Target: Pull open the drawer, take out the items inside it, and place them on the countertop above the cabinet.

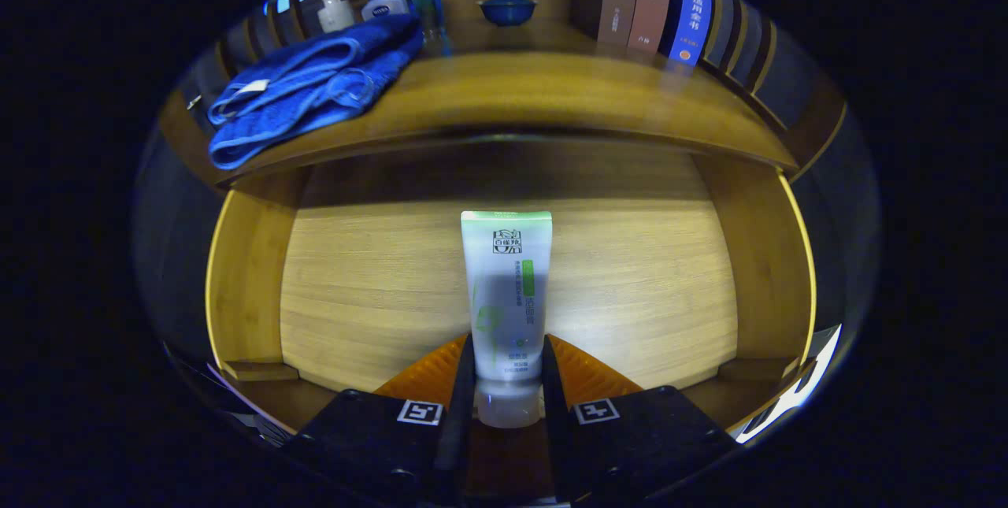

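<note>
Wooden drawer (354, 295) lay pulled open across the middle of the frame, countertop (551, 94) above it (towel (303, 94) at upper left). Bottom centre, the gripper (508, 370) clenched the tube (506, 295), whose long axis ran straight ahead toward the countertop.

you've got the drawer (354, 287) pulled open, pale wood floor, a white squeeze tube (506, 295) with green trim lying lengthwise in it, cap end pinched between your gripper (508, 382) jaws, crimped end pointing toward the worktop (551, 98) above
</note>
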The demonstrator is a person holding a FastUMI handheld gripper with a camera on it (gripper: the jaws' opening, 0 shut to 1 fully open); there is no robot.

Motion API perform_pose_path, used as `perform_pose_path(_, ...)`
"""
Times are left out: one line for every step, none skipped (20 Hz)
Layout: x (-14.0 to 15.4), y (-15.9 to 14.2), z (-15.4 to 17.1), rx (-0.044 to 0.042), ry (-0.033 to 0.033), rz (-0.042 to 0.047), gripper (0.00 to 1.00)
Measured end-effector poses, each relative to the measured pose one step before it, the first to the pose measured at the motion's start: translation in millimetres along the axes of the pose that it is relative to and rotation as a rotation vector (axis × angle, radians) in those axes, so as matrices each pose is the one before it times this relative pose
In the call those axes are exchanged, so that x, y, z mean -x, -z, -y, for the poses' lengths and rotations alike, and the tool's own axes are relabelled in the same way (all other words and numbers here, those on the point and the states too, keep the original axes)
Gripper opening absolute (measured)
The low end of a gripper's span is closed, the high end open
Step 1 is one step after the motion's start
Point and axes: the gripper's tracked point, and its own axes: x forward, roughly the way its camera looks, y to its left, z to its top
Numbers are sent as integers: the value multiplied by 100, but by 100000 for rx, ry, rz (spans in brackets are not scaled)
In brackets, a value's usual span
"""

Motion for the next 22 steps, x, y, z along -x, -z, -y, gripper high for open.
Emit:
perform_pose_path(976, -46, -281, 499, -948, 1805, 45)
perform_pose_path(953, -254, -195, 493, -1008, 1892, 45)
perform_pose_path(918, -360, -137, 388, -651, 2214, 45)
perform_pose_path(825, -674, -116, 147, -529, 2725, 46)
perform_pose_path(1031, -852, -16, -199, -337, 3002, 45)
perform_pose_path(784, -1004, -65, -366, -486, 2520, 45)
perform_pose_path(686, -1141, -100, -520, -369, 2705, 45)
perform_pose_path(385, -1331, 59, -87, 90, 2404, 45)
perform_pose_path(161, -1295, 79, -54, 353, 2061, 45)
perform_pose_path(-4, -1421, 38, -519, 171, 1824, 45)
perform_pose_path(-163, -1288, -67, -726, 70, 1354, 45)
perform_pose_path(-398, -1391, -87, -364, 204, 1223, 45)
perform_pose_path(-710, -1363, -22, 262, 139, 811, 45)
perform_pose_path(-879, -1220, -46, 199, 231, 455, 45)
perform_pose_path(-847, -1064, -128, -400, 248, -159, 45)
perform_pose_path(-853, -855, 80, -938, 375, -791, 45)
perform_pose_path(-1215, -747, 63, -1181, 247, -842, 45)
perform_pose_path(-994, -817, -25, -1255, 154, -857, 45)
perform_pose_path(-1048, -742, 284, -891, 808, -687, 45)
perform_pose_path(-983, -664, 228, -187, 918, -515, 45)
perform_pose_path(-1034, -506, 236, 245, 872, -247, 45)
perform_pose_path(-853, -556, 125, 852, 850, -362, 45)
